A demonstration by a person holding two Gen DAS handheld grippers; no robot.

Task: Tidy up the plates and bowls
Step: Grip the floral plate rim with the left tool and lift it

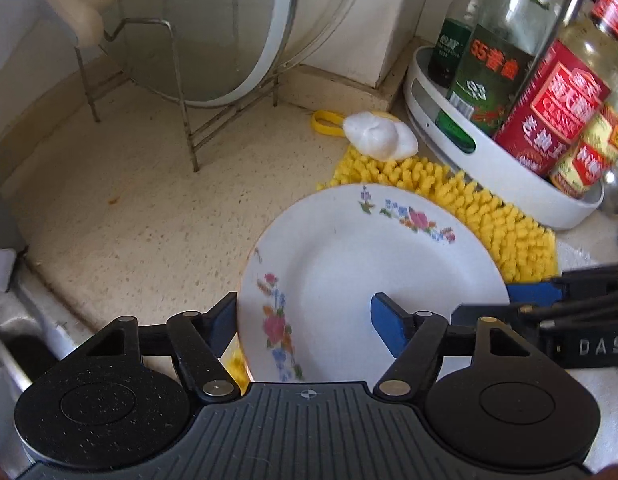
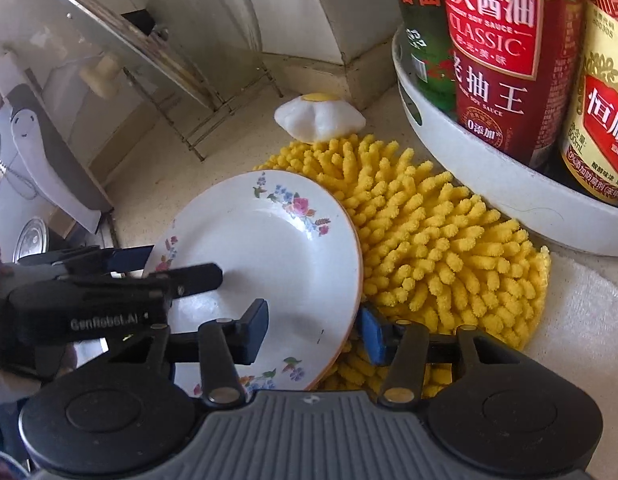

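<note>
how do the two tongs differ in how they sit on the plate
The left tongs straddle the plate's left rim, one finger outside, one over its middle. The right tongs straddle the right rim, their outer finger over the yellow mat. The left tongs have the wider gap. Both have blue pads and look open around the rim, not clearly clamped.

Left gripper [image 1: 307,326] straddles the near-left rim of the plate [image 1: 349,264], fingers spread, one pad outside the rim, the other over the plate's well. Right gripper [image 2: 313,330] straddles the plate's opposite rim, also spread. Neither pair looks clamped, though pad contact is hard to judge.
</note>
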